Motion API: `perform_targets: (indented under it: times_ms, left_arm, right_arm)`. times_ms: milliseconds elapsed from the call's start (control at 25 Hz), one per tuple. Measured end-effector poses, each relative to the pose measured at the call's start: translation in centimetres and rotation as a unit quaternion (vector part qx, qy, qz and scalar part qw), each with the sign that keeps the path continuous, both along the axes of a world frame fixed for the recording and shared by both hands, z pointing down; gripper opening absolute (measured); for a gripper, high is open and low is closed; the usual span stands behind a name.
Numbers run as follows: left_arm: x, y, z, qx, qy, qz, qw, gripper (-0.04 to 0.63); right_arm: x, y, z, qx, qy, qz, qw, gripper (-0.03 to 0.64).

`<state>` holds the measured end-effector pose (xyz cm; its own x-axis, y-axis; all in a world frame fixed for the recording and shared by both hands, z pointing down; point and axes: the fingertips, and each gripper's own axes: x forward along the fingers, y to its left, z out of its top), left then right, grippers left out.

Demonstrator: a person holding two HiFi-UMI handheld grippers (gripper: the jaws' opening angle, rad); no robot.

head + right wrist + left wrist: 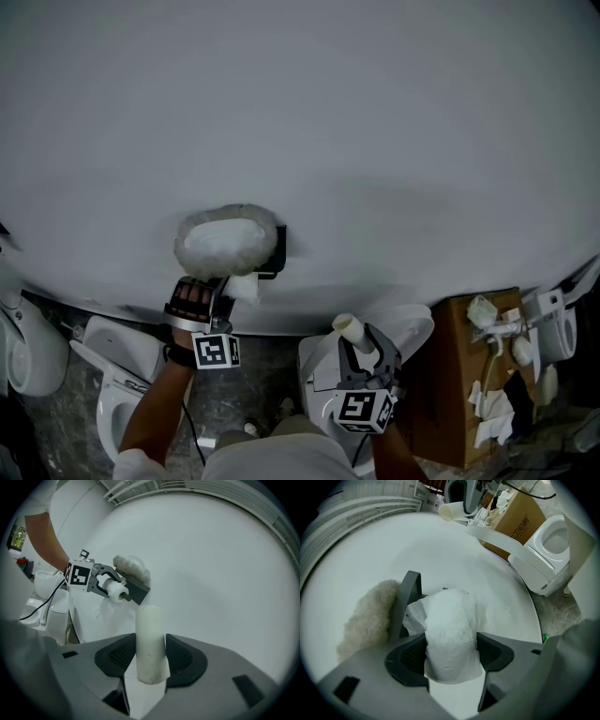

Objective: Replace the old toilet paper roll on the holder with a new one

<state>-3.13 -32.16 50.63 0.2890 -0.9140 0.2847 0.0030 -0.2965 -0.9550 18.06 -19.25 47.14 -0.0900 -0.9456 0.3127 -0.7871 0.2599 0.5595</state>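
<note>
Two grippers were up by the pale wall (375, 141); the left gripper (452, 652) had its fingers pressed on the new toilet paper roll (451, 613), white and somewhat crumpled; it held that roll right at the dark holder (407, 599) on the wall, just beside a fluffy pale cover (370, 616); whether the roll sat on the holder could not be told. The right gripper (151, 657) was lower and well apart from the holder; its fingers held the bare tube (150, 625) of the old roll, which stuck out past the fingertips; near it stood a white toilet (553, 541) and a brown cardboard box (518, 520).
</note>
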Motion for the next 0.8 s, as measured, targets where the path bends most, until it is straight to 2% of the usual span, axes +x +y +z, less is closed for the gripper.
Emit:
perform_targets:
  times_ms: [120,440,560,680,800]
  left_arm:
    - [-0.4,0.2,0.0,-0.001,0.004,0.005,1.0000,0.307]
    - [-0.2,0.7,1.0,-0.033,0.033,0.016,0.9988,0.302]
    - [0.2,1.0,0.9,-0.071,0.068,0.018,0.9950,0.327]
    - [0.5,1.8,0.4,-0.115,0.110,0.011,0.9872,0.371]
    - [-0.2,3.3,-0.4,-0.139,0.154,0.002,0.9782,0.396]
  right_arm:
    - [-0.3,0.2,-0.5,0.003,0.005,-0.001,1.000,0.195]
    - [-0.4,0.9,-1.7,0.009,0.018,0.003,1.000,0.195]
    - [-0.6,1.0,-1.9,0.009,0.023,0.002,1.000,0.195]
    - [-1.0,1.1,-2.2,0.012,0.026,0.000,1.000,0.195]
    - [-1.5,1.2,-2.6,0.014,0.025,-0.003,1.000,0.195]
